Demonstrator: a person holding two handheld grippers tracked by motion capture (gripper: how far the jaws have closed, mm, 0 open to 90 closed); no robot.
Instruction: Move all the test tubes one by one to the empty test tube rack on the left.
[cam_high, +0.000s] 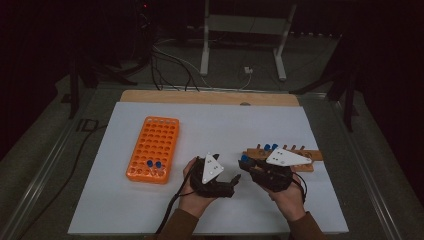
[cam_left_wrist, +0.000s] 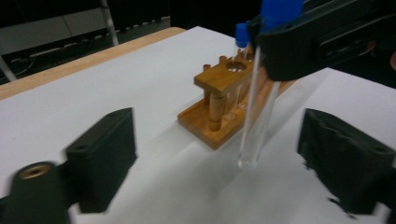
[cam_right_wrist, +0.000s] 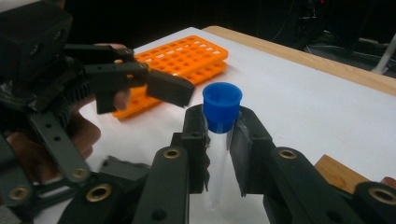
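The right tool (cam_right_wrist: 219, 140) pinches a blue-capped tube (cam_right_wrist: 218, 140) upright above the white tabletop (cam_high: 260, 120), the wooden stand (cam_left_wrist: 219, 112) just behind. The left tool (cam_left_wrist: 233, 168) (spread, nothing gripped) flanks the tube; the orange rack (cam_high: 154, 148) sits well apart.

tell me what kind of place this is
Likely a lab-style recording bench in a dark room: an orange tube rack, a wooden tube stand and a blue-capped test tube on a white table.

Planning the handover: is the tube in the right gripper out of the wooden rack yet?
Out. The tube hangs upright in the right gripper, its rounded bottom above the white table beside the wooden rack.
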